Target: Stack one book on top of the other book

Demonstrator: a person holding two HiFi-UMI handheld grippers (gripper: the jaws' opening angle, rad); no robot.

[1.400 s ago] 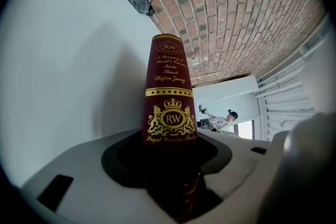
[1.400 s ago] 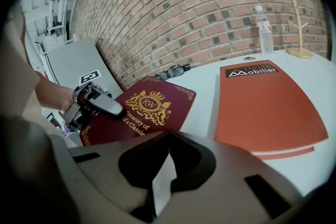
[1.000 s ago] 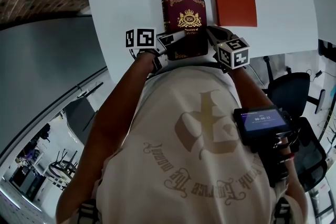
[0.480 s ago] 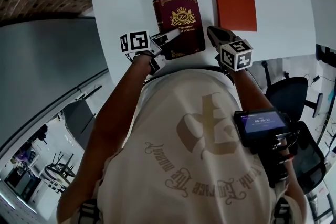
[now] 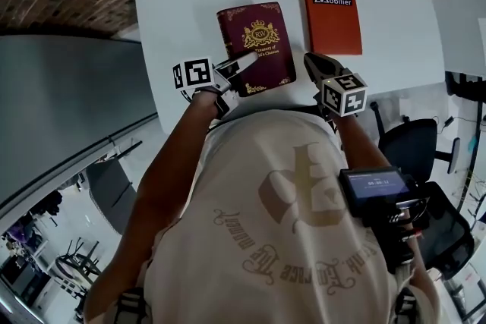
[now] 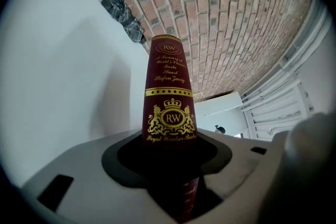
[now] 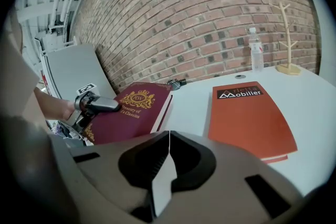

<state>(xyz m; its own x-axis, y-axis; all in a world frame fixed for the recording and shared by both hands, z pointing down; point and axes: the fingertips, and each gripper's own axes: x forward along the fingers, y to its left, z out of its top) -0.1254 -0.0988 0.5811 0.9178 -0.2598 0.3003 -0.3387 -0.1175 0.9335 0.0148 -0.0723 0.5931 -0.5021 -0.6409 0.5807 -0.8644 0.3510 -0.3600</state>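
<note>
Both grippers had come up from the near table edge over the last second. The maroon book point(image 5: 256, 42) had shifted with the left gripper point(image 5: 244, 61), and its near corner looked raised off the white table point(image 5: 175, 11). I judged the lift begun, the stacking not yet done. The left jaws were clamped across the book's thickness at the near end of its spine, standing fairly wide. The right gripper point(image 5: 313, 63) hovered just beside the book, jaws pressed together on nothing. The orange book point(image 5: 332, 15) lay flat to the right, apart from the maroon one.
</note>
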